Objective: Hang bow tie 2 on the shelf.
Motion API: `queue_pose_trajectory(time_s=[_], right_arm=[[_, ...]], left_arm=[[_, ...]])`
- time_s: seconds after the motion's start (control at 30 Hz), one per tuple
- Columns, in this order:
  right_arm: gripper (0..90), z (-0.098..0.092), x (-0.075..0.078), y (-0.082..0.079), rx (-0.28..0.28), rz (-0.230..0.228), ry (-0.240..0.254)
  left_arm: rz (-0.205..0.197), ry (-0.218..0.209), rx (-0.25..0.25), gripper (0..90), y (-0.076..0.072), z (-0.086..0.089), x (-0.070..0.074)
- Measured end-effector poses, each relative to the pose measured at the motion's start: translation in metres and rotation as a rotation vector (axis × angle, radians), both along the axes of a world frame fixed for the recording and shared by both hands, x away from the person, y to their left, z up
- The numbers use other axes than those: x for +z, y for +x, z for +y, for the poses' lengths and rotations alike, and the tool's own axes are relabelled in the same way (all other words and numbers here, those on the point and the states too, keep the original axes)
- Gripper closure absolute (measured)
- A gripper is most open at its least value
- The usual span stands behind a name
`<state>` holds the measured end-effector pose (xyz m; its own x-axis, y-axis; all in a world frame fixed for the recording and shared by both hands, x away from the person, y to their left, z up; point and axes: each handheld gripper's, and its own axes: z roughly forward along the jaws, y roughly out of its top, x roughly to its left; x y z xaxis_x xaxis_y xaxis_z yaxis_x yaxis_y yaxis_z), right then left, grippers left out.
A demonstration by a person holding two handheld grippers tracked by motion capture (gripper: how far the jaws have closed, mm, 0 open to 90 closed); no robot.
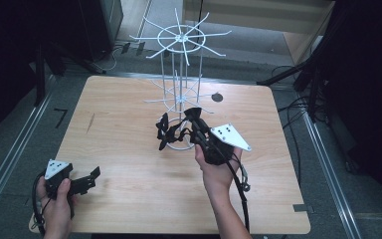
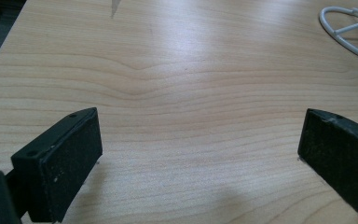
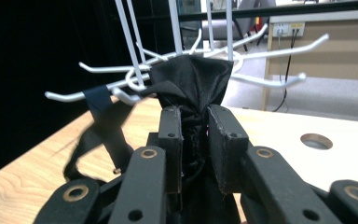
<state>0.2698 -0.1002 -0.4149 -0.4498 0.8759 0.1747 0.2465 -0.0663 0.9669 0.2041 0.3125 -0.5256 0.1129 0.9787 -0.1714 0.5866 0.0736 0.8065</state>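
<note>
where the white wire rack [image 1: 179, 89] spreads its low ring of hooks, hangs a black cloth thing [image 3: 193, 81], soft and bunched up, right against those hooks. squeezed tight between the two black jaws of the right gripper [image 3: 195, 135], with a puff of cloth sticking up past the tips. off to one side of that puff, draped over a hook [image 3: 65, 96] of the rack, a black strap [image 3: 103, 116], drooping down toward the table [image 1: 129, 194]. from above, seen as a dark tangle [image 1: 168, 132] just in front of the rack's foot, on the near side, low over the wood.

clamped shut on the cloth, the right gripper [image 1: 195, 119], held by the right hand [image 1: 218, 167], reaching up to the rack from the near side, grey three-cornered plate [image 1: 231, 135] on top, black cable [image 1: 241, 194] trailing back along the arm.

well away from the rack, down at the near left corner of the table, the left gripper [image 1: 92, 177], in the left hand [image 1: 54, 196]. jaws spread wide apart, gripping nothing, bare wood between them [image 2: 196, 140]. far off past them, a bit of the rack's round white foot [image 2: 349, 35].

beyond the rack, a small round hole [image 1: 217, 97] in the table top.
</note>
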Motion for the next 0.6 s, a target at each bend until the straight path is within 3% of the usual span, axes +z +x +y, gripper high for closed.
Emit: queue_pose_trajectory(time_s=[0.6], right_arm=[[76.9, 0.001, -0.021, 0.017, -0.014, 0.065, -0.030]], left_arm=[[0.002, 0.001, 0.001, 0.0, 0.000, 0.000, 0.000]])
